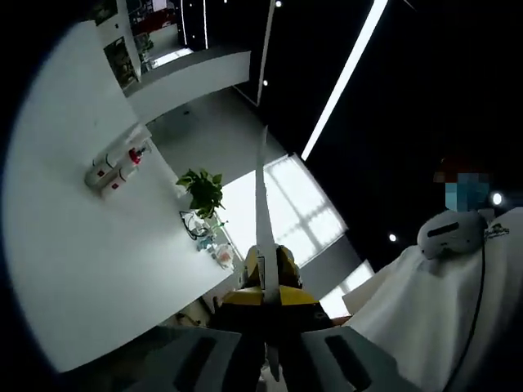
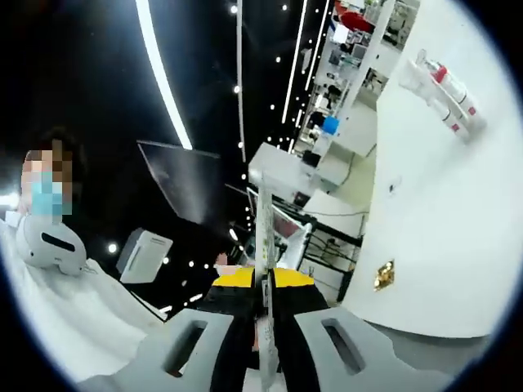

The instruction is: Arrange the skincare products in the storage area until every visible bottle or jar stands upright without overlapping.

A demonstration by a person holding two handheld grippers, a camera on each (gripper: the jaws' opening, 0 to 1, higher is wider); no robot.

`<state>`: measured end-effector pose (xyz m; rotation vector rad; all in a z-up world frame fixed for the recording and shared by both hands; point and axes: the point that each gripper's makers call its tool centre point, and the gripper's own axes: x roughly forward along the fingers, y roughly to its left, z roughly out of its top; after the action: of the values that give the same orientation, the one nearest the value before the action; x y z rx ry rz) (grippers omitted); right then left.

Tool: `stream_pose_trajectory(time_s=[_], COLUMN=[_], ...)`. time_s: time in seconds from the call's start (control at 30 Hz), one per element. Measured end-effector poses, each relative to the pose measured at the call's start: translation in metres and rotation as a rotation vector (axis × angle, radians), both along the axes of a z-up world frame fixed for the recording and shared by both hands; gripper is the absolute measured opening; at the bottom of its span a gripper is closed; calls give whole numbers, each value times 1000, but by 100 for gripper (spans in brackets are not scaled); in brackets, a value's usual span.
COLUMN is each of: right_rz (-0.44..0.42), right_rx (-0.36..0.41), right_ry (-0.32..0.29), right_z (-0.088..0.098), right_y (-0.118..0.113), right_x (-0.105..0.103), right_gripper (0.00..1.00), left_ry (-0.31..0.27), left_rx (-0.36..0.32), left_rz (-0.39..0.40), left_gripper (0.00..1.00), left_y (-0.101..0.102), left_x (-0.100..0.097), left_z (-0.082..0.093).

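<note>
Left gripper (image 1: 263, 245), one: two jaws pressed flat together into a single thin blade rising from the yellow-and-black body, nothing between them. Right gripper (image 2: 262, 245), one: two jaws likewise closed edge to edge, holding nothing. Both point up and away, toward ceiling and walls rather than any work surface. Left gripper view, outward from the tool: one white headset (image 1: 451, 232) to the right, resting on a person's white garment (image 1: 441, 318); one potted green plant (image 1: 203, 192) just left of the jaws; one white wall panel (image 1: 73, 245) further left, carrying one mounted white fixture with red parts (image 1: 117, 166); one long ceiling light strip (image 1: 347, 77) at the far top. Right gripper view, outward from the tool: one white headset (image 2: 51, 242) at left on the white garment (image 2: 73, 327); one white wall panel (image 2: 433, 220) at right with one similar red-and-white fixture (image 2: 448, 96) and one small gold emblem (image 2: 384, 276); distant shelving (image 2: 343, 73), contents too small to identify. Skincare bottles or jars: none identifiable; location cannot be told.
</note>
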<state>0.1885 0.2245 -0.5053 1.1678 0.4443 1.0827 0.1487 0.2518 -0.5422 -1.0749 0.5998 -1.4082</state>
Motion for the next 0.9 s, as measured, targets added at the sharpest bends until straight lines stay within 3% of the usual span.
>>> stream_pose_trajectory(time_s=[0.1,0.13,0.23,0.33,0.37,0.4,0.5,0.53,0.63,0.77,0.9], right_rz=[18,37,27,8,-10,-71,-149,-163,-199,-195,-92], right_rx=[-31,-87,-101,-88,-85,-84,-155,-198,-344,-413,-330], right_ry=[32,22,17,41,38,-3,-34,-68,-170,-192,-142], right_z=[-3,-8,-2,-2,-2,0,-9,-12,-24,-30,-27], right_y=[0,3,7,10,11,7,0,-2,-8,-7,12], right_x=[5,6,11,17,18,24,30,30,30,29,15], right_gripper=[1,0,0,1,2,6,34,44,59,64,57], left_ry=[14,32,92,34,38,48,60,69,95,139,154], left_rx=[-11,-10,-67,-50,-35,-32,-27,-28,-28,-12,-51], left_rz=[-13,-20,-48,-27,-24,-20,-13,-15,-10,-81,-157], left_gripper=[3,3,3,3,2,2,2,2,2,2,2], left_y=[5,6,9,13,14,14,16,17,20,16,6], left_x=[2,3,6,12,16,20,31,33,41,35,22], left_z=[2,1,7,8,6,4,-1,-2,-6,-17,-16])
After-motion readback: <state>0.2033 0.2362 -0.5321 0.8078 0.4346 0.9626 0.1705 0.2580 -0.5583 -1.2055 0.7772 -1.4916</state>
